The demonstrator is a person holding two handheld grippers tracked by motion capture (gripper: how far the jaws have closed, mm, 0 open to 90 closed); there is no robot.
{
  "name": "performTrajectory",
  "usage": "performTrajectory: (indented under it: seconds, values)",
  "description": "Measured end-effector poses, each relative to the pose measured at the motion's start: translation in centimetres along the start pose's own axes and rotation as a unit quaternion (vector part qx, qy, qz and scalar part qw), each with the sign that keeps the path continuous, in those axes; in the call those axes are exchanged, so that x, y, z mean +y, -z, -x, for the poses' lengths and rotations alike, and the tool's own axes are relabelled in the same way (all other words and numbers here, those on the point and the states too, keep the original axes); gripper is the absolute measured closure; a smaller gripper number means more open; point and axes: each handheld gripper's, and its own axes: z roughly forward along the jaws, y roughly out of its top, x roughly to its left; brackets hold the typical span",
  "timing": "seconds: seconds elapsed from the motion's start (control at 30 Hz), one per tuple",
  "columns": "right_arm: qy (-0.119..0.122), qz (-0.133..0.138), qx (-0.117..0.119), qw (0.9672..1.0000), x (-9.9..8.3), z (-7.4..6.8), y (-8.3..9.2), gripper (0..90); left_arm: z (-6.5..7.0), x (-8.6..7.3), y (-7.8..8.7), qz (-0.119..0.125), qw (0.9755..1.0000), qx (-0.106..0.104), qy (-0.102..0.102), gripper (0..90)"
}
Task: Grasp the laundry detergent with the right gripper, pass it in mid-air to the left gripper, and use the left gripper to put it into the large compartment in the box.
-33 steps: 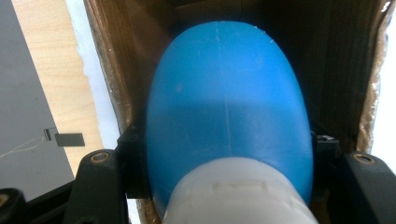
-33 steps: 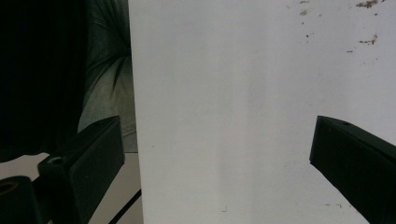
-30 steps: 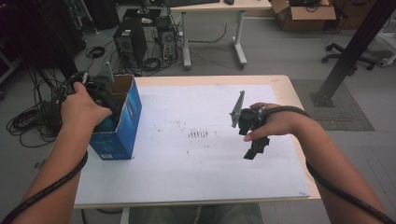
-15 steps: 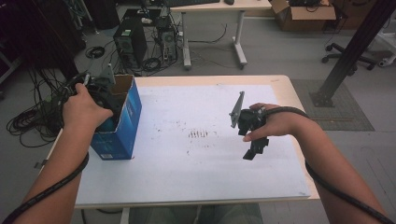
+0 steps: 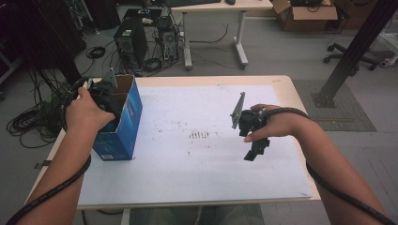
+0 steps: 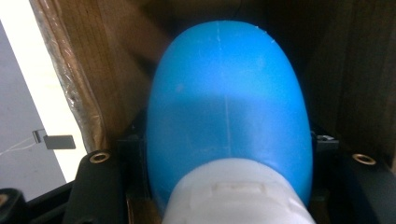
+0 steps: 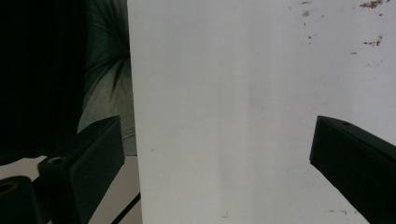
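The worktop point(image 5: 187, 173) is a white sheet, faintly stained near its middle, with an open blue carton point(image 5: 123, 123) standing upright near its left edge. The person's left hand point(image 5: 84, 111) holds the left gripper point(image 5: 104, 93) down in the carton's mouth, and in the left gripper view a blue bottle point(image 6: 229, 107) with a white cap point(image 6: 236, 193) sits between the jaws, brown cardboard walls close on both sides; the jaws look clamped on the bottle just above the cap. Whether the bottle is going in or coming out cannot be told, so the sound course is to keep the gripper in line with the carton's opening and move straight along it, so the bottle's shoulders do not catch the flaps or tip the carton. The right gripper point(image 5: 252, 140) rests over bare worktop, well right of the carton, its jaws spread wide and empty; it could brace the carton wall if it starts to slide.
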Motion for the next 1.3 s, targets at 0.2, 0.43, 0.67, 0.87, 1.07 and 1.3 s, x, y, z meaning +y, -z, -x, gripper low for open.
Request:
performTrajectory:
  seconds: [0.2, 0.43, 0.67, 0.87, 1.07, 1.3]
  values:
    - [-0.001, 0.001, 0.001, 1.0000, 0.2, 0.0, 0.0, 3.4, -0.2, -0.1, 0.0, 0.001, 1.0000, -0.003, 0.001, 37.5]
    - [-0.002, 0.001, -0.002, 1.0000, 0.1, -0.1, 0.1, 3.4, -0.1, -0.1, 0.0, 0.001, 1.0000, -0.002, 0.000, 37.2]
    - [-0.005, 0.003, -0.007, 1.0000, -0.1, -0.2, 0.3, 3.4, -0.1, 0.0, 0.1, 0.009, 0.9999, -0.007, -0.001, 30.0]
    - [-0.005, 0.004, -0.006, 1.0000, -0.2, -0.3, 0.4, 3.4, 0.1, 0.0, 0.2, 0.008, 1.0000, -0.003, -0.004, 29.7]
    - [-0.005, 0.005, -0.006, 1.0000, -0.3, -0.3, 0.4, 3.4, 0.3, -0.1, 1.0, 0.014, 0.9999, 0.005, -0.009, 28.3]
    - [-0.004, 0.007, -0.007, 0.9999, -0.5, -0.3, 0.5, 3.4, 0.3, -0.4, 2.1, 0.022, 0.9996, 0.014, -0.011, 25.0]
